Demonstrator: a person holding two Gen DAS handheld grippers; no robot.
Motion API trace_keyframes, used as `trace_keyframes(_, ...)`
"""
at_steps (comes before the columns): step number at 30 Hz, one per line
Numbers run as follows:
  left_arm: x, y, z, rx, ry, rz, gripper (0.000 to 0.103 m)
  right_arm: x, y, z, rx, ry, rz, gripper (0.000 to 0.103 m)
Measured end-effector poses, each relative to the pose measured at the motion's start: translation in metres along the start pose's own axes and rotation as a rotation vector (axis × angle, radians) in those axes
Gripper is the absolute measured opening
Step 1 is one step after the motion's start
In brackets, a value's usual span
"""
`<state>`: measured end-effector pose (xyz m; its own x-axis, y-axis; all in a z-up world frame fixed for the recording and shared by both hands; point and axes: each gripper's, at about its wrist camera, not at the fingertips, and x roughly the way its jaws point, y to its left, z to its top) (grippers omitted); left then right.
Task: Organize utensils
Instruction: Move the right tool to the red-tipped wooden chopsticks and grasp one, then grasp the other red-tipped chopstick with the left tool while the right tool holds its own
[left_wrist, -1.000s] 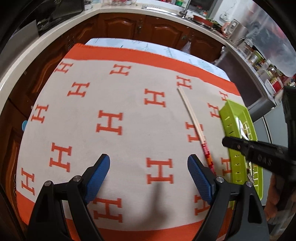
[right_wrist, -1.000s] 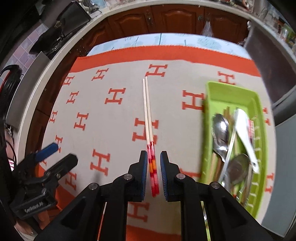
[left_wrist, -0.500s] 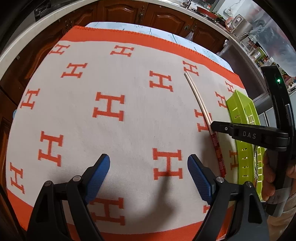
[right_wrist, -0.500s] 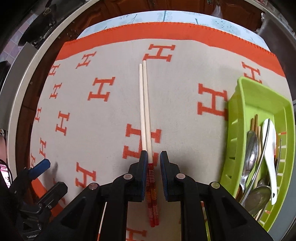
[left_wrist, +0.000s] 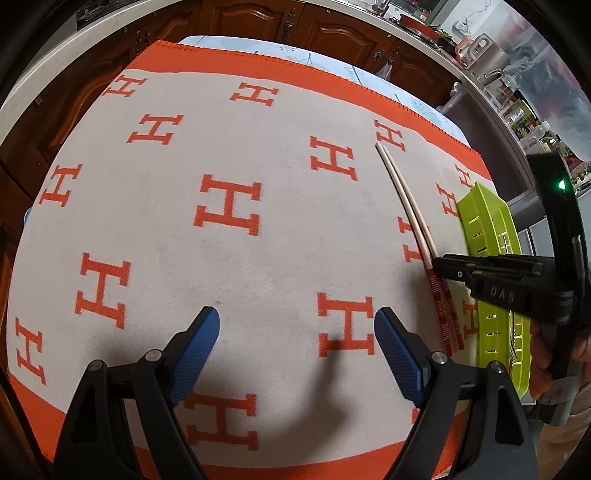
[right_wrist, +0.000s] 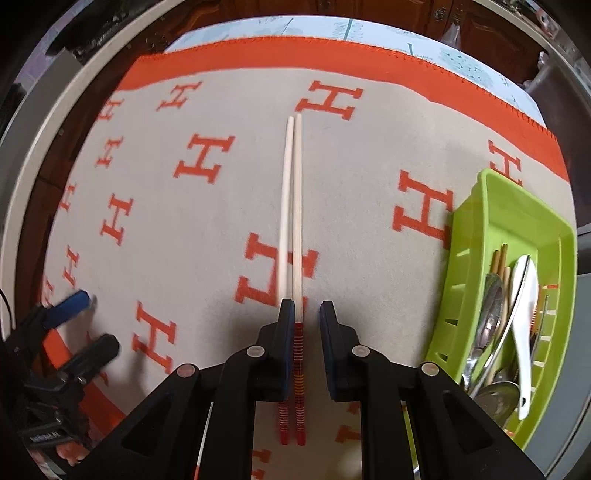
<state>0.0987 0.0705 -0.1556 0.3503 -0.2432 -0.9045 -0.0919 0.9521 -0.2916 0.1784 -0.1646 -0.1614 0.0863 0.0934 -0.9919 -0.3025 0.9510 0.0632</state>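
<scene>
A pair of cream chopsticks with red striped handles (right_wrist: 291, 229) lies side by side on the orange-and-grey H-patterned cloth (right_wrist: 207, 229). My right gripper (right_wrist: 306, 314) is low over the handle end, its jaws narrowly open with both chopsticks between them. In the left wrist view the chopsticks (left_wrist: 410, 210) lie at the right, with the right gripper (left_wrist: 439, 266) at their red handles. My left gripper (left_wrist: 297, 347) is wide open and empty above the cloth. A lime green tray (right_wrist: 476, 236) holds spoons, a white ladle and wooden chopsticks.
The green tray also shows at the cloth's right edge in the left wrist view (left_wrist: 480, 210). Dark wooden cabinets (left_wrist: 332, 33) and a pale counter rim (left_wrist: 55, 74) curve round the far side. The left gripper shows at lower left in the right wrist view (right_wrist: 77, 321).
My right gripper has moved forward and down along the chopsticks, so the red handles now lie between its jaws. The left gripper stayed open and shifted slightly.
</scene>
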Motion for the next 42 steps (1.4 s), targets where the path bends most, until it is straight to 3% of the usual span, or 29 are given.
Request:
trace_keyframes(9,0.003,-0.01,-0.002,0.027,0.014,-0.003,0.084,0.0,0.016,-0.008,-0.031,-0.054,-0.088,0.014)
trace_keyframes(12,0.002,-0.018,-0.001,0.045,0.017,-0.001,0.084,-0.001,0.011,-0.011,0.013,-0.083,-0.076,0.007)
trace_keyframes(20,0.004,-0.045,0.012,0.1,0.039,-0.014,0.084,-0.033,-0.034,-0.036,0.226,-0.159,0.151,0.005)
trace_keyframes(26,0.022,-0.078,0.028,0.133,0.072,-0.031,0.084,-0.08,-0.063,-0.077,0.304,-0.241,0.194,0.005)
trace_keyframes(33,0.054,-0.113,0.043,0.133,0.123,-0.016,0.081,-0.11,-0.12,-0.127,0.371,-0.268,0.058,0.005)
trace_keyframes(42,0.076,-0.134,0.045,0.141,0.145,0.096,0.074,-0.094,-0.162,-0.154,0.385,-0.227,-0.036,0.005)
